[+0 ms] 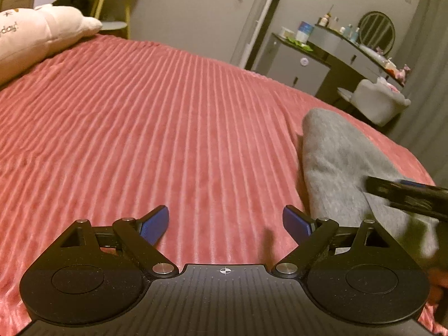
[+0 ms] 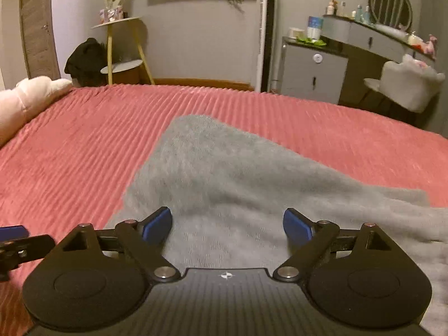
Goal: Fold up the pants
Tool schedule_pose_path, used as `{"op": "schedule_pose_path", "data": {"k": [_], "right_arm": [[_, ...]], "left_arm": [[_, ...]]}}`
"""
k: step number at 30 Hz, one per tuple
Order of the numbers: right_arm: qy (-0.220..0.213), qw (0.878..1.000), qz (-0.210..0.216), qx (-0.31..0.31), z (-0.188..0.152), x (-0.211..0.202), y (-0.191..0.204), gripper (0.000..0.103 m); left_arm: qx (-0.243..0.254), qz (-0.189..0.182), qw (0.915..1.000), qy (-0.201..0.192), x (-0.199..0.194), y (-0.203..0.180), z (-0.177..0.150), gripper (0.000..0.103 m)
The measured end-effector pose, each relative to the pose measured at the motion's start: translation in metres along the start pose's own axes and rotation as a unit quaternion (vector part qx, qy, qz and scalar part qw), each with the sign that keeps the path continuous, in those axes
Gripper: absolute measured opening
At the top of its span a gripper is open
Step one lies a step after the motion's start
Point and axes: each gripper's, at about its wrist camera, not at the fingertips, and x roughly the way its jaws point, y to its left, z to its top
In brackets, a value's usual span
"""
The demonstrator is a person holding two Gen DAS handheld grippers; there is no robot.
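Grey pants (image 2: 224, 173) lie on the red ribbed bedspread (image 2: 84, 145), one folded end pointing away from me. My right gripper (image 2: 226, 225) is open, just above the near part of the pants, with nothing between its blue pads. In the left wrist view the pants (image 1: 336, 162) lie to the right. My left gripper (image 1: 225, 224) is open and empty over bare bedspread (image 1: 140, 126), left of the pants. The right gripper (image 1: 406, 193) shows there at the right edge over the pants. The left gripper's tip (image 2: 14, 240) shows at the left edge of the right wrist view.
A pink plush pillow (image 1: 36, 36) lies at the far left of the bed. Beyond the bed stand a yellow-legged side table (image 2: 123, 53), a grey cabinet (image 2: 313, 72), a vanity with a round mirror (image 2: 390, 2) and a white chair (image 2: 408, 84).
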Motion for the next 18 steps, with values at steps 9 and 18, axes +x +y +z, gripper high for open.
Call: {"op": "schedule_pose_path", "data": {"k": [9,18], "right_arm": [[0.024,0.994,-0.104,0.036,-0.08,-0.072,-0.118,0.099],[0.072,0.926,0.136,0.346,-0.121,-0.051,-0.223,0.099]], "left_arm": [[0.058,-0.103,0.993,-0.009,-0.01,-0.025,-0.007,0.097],[0.102,-0.196,0.9725,0.075,0.013,-0.058,-0.009,0.098]]}}
